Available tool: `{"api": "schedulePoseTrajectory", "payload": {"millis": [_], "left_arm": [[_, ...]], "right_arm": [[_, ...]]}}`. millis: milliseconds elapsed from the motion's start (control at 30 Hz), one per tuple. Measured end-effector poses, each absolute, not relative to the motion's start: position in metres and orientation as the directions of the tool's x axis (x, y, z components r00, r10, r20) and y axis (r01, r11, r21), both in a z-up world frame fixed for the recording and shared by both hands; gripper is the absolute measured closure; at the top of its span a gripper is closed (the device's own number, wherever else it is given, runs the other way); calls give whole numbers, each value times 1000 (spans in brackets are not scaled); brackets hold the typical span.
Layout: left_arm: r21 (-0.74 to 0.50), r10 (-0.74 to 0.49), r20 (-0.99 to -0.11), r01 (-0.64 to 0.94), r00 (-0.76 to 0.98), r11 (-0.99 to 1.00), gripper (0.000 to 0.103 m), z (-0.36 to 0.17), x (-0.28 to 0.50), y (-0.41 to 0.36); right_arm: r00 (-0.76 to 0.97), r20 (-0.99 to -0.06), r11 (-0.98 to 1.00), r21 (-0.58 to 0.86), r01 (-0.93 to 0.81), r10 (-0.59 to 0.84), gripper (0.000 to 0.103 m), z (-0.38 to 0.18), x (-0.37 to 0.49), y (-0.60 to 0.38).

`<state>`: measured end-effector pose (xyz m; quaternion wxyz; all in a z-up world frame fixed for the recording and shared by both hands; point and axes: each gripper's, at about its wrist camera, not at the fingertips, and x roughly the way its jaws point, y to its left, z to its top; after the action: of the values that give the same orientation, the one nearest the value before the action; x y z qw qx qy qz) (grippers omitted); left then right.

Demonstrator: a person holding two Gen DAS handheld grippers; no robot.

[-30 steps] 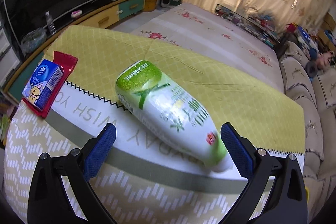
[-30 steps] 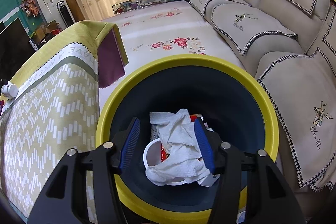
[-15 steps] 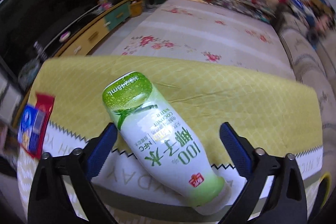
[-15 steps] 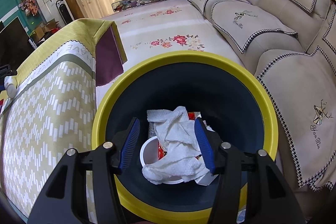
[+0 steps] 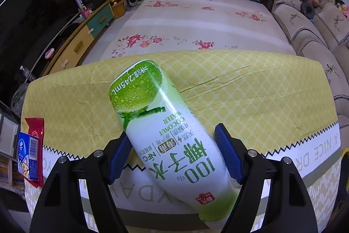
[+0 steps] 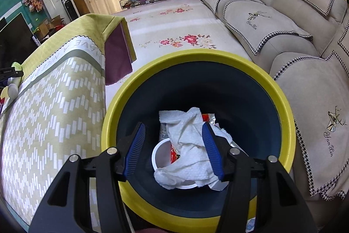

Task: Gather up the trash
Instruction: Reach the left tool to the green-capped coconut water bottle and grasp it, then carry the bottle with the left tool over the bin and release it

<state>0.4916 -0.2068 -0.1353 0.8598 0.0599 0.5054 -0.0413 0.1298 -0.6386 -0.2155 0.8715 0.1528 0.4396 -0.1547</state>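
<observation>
Closing since a second ago, left tongs [image 5: 174, 156] now straddling the coconut water bottle [image 5: 168, 134] on the counter [image 5: 250, 97], left pad seemingly touching, right just short. Lying flat, long axis diagonal, base pointing away-left. Looking light, smooth, slippery; taking mid-body. Right tongs [image 6: 173, 150] hanging half-open, empty, over the bin [image 6: 283, 123].
</observation>
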Motion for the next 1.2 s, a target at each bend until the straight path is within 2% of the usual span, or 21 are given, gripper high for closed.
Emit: {"api": "schedulePoseTrajectory", "payload": {"millis": [133, 200, 467, 700, 1200], "left_arm": [[8, -74, -865, 161, 496, 987, 40, -131, 478, -199], [-7, -102, -852, 185, 514, 983, 41, -128, 462, -197], [41, -172, -814, 350, 555, 936, 43, -116, 364, -200], [-16, -300, -786, 466, 541, 884, 44, -97, 275, -211], [-8, -489, -673, 656, 555, 755, 44, -27, 165, -295]], "right_arm": [[570, -810, 905, 131, 404, -137, 51, -213, 126, -638], [569, -810, 905, 130, 406, -139, 51, -212, 124, -638], [561, -817, 905, 131, 404, -132, 51, -217, 115, -635], [575, -807, 907, 133, 399, -134, 51, -210, 103, -629], [618, -772, 892, 164, 422, -151, 51, -190, 67, -642]]}}
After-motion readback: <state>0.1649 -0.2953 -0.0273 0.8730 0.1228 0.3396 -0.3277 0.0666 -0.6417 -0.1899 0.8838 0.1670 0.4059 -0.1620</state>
